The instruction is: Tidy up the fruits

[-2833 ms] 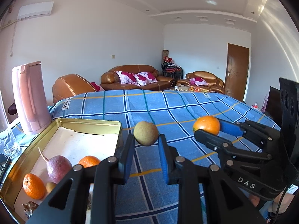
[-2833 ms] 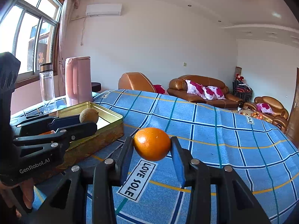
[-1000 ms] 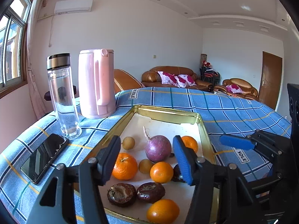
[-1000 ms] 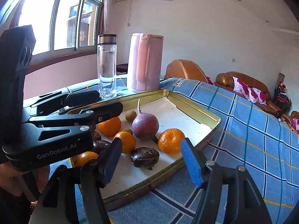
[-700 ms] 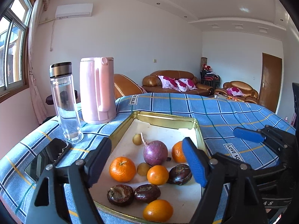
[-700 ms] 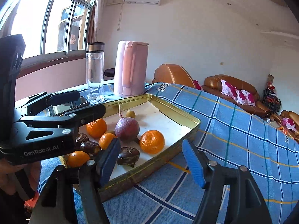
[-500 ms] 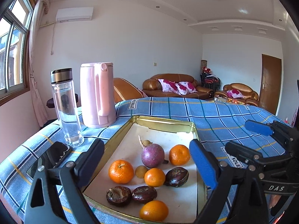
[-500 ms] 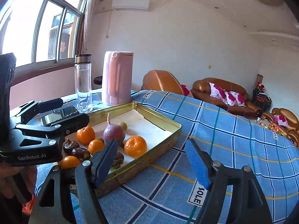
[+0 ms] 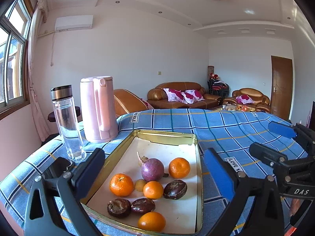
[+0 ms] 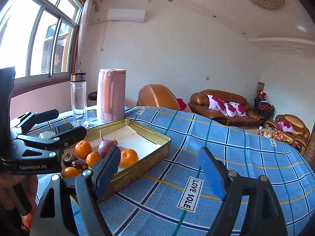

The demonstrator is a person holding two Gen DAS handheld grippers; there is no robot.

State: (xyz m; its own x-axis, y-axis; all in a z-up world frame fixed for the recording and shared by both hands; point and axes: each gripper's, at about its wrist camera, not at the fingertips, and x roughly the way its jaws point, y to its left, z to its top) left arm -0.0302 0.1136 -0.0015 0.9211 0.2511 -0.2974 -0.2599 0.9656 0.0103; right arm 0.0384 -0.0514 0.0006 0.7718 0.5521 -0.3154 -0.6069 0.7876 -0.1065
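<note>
The big blue checked tablecloth (image 9: 226, 129) holds a shiny gold metal tray (image 9: 165, 134), near and left. In it sit a purple round root (image 9: 152, 169), small round orange fruits (image 9: 119, 184) and wrinkly dark brown fruits (image 9: 174, 186). They look light, smooth and roly, so pinch each across its middle. The left gripper (image 9: 153, 170) and right gripper (image 10: 159, 170) are both opening, with nothing held.
</note>
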